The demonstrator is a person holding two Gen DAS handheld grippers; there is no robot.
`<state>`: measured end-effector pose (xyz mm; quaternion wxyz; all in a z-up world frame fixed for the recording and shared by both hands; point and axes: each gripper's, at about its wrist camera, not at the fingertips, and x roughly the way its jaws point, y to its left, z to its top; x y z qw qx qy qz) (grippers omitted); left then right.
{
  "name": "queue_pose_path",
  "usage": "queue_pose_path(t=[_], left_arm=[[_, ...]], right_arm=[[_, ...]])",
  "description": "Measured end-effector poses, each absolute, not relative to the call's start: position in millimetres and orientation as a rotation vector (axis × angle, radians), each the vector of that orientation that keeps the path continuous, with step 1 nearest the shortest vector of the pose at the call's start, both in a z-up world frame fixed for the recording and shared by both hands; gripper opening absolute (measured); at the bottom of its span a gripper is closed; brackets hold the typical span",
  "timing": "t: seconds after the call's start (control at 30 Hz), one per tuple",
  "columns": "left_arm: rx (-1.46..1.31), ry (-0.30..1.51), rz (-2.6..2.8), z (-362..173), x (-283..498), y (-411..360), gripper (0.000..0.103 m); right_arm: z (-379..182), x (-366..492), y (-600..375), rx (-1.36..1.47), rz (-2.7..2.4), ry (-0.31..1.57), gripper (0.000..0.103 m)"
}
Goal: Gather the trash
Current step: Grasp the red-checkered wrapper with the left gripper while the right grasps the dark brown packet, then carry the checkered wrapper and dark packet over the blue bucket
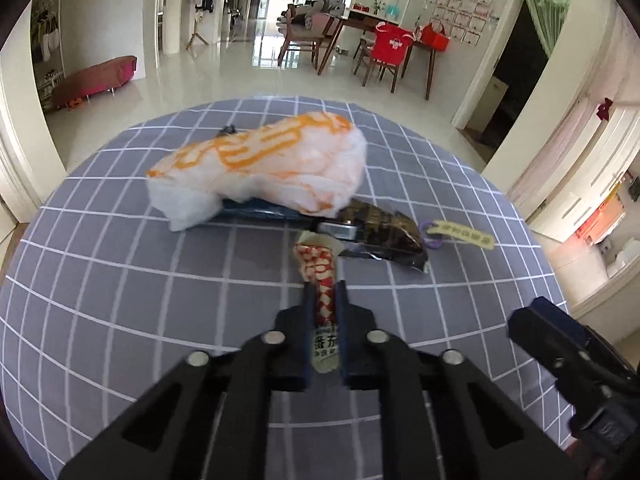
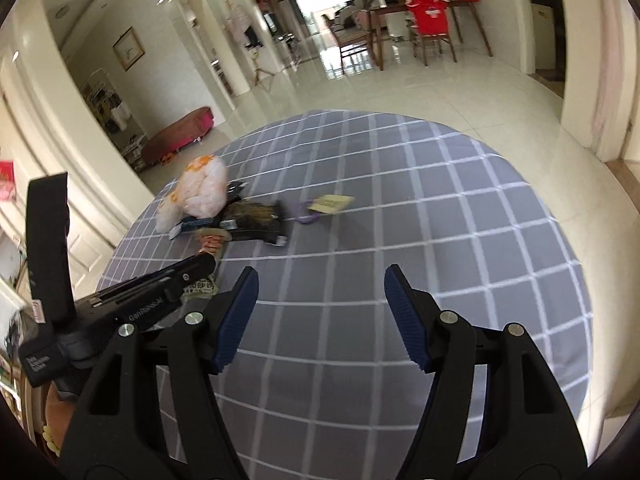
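My left gripper (image 1: 325, 292) is shut on a red-and-white snack wrapper (image 1: 320, 268) and holds it over the table. Beyond it lie a white-and-orange plastic bag (image 1: 256, 168), a dark blue packet (image 1: 260, 213) under the bag, and a dark brown wrapper (image 1: 384, 232). My right gripper (image 2: 320, 280) is open and empty over the grey checked tablecloth (image 2: 440, 240). In the right wrist view the left gripper (image 2: 200, 266) with the wrapper (image 2: 210, 245) is at the left, near the bag (image 2: 200, 192) and dark wrapper (image 2: 252, 222).
A beige tag on a purple ring (image 1: 460, 236) lies right of the dark wrapper; it also shows in the right wrist view (image 2: 330, 203). The round table's edge drops to a tiled floor. Dining chairs (image 1: 384, 56) stand far behind.
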<state>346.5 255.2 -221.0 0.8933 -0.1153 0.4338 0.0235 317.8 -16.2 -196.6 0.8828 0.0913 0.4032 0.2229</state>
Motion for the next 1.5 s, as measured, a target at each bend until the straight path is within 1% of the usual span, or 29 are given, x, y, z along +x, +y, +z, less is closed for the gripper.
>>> queue_pose_path(t=[0.17,0.4,0.57,0.63,0.7,0.8,0.97,1.2,1.33,1.5], left_arm=[[-0.278,0.876,0.04,-220.2,341.0,275.7,0.009],[-0.314,0.82,0.088,-204.5,331.2,305.4,0.009],[-0.312,0.825,0.093,-202.9,330.1,309.1,0.009],[-0.309,0.833,0.088,-204.4,330.7,308.3,0.009],[-0.305,0.844,0.083,-206.3,333.6,308.5,0.009],[-0.303,0.854,0.068,-206.7,334.5,301.1,0.009],[-0.298,0.859,0.05,-205.1,326.6,285.7,0.009],[-0.278,0.846,0.008,-191.0,310.3,255.7,0.009],[-0.251,0.831,-0.032,-176.9,297.6,224.1,0.009],[-0.216,0.806,-0.093,-160.7,280.7,178.2,0.009]], right_arm=[[-191.7,324.7,25.1,0.101,0.523,0.83,0.065],[-189.4,345.7,74.2,-0.045,0.564,0.8,0.065],[-206.3,368.7,101.7,-0.166,0.573,0.828,0.065],[-215.0,373.3,111.0,-0.232,0.574,0.838,0.059],[-219.3,375.5,112.3,-0.27,0.572,0.85,0.032],[-218.1,371.0,106.6,-0.252,0.611,0.862,0.023],[-217.9,349.0,90.1,-0.266,0.618,0.846,0.02],[-205.5,317.1,33.4,-0.091,0.602,0.841,0.018],[-191.6,297.2,-3.7,-0.022,0.561,0.814,0.018],[-175.8,271.2,-74.5,0.108,0.515,0.772,0.018]])
